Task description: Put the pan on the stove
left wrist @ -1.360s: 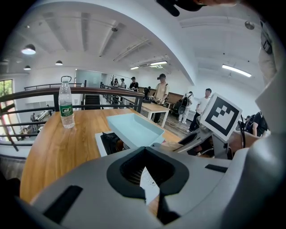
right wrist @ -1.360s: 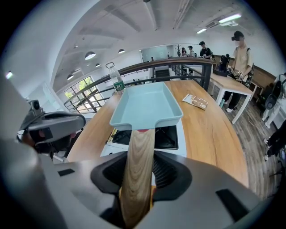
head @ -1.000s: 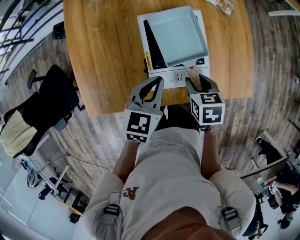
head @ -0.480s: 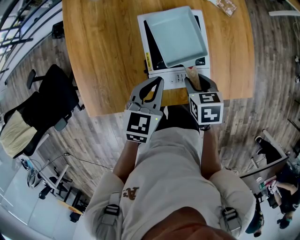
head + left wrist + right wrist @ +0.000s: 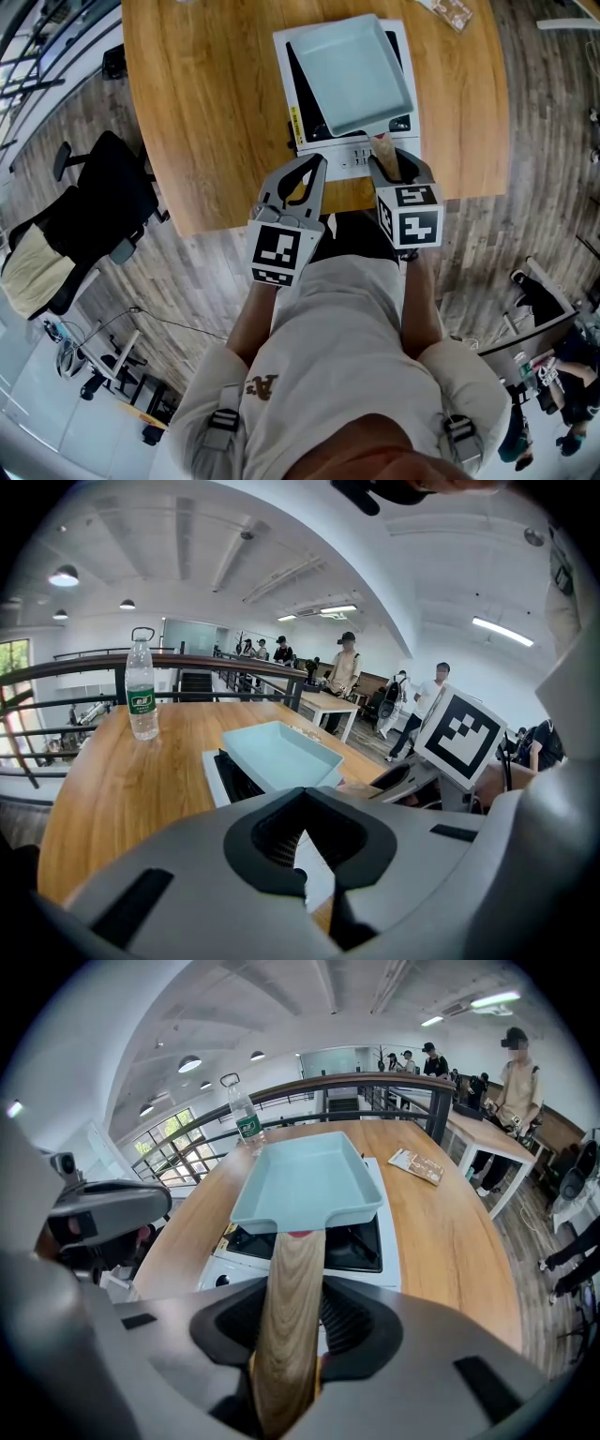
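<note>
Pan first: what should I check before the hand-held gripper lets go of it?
1. Right hand-held gripper is clamped on the pan's wooden handle: ok.
2. Pan is over the stove: ok, though it sits toward the stove's right side.
3. Pan rests flat on the burner: cannot tell, its underside is hidden.
4. Pan is empty, so nothing can spill: ok.
5. Left hand-held gripper holds nothing and is clear of the pan: ok.
6. Water bottle stands upright, well away from the stove: ok.
</note>
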`<state>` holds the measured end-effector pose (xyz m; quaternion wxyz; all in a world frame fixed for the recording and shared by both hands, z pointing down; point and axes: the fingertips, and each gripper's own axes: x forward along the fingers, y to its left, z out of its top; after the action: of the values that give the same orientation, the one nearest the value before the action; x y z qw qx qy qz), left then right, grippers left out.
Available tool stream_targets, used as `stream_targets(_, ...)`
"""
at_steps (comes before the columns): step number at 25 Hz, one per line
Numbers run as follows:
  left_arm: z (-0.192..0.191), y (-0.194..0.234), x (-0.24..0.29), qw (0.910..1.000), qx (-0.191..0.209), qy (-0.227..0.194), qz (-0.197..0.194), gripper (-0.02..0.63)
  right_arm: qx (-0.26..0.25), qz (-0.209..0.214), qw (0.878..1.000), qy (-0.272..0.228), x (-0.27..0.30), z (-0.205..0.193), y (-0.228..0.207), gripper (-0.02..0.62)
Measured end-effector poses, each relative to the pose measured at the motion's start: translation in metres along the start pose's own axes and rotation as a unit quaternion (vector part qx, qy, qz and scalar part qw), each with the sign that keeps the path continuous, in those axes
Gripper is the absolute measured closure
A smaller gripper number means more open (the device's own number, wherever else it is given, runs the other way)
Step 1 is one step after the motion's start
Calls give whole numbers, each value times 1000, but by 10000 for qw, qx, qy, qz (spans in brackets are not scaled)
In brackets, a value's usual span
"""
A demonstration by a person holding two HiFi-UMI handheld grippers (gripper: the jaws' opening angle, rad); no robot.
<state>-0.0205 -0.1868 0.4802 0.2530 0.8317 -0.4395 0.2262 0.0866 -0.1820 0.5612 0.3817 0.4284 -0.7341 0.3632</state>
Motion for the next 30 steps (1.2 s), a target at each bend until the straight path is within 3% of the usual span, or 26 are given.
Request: stream_targets(30, -1, 1, -1, 10000, 9, 3, -52, 588, -77, -4, 10000, 18, 10, -5, 7, 423)
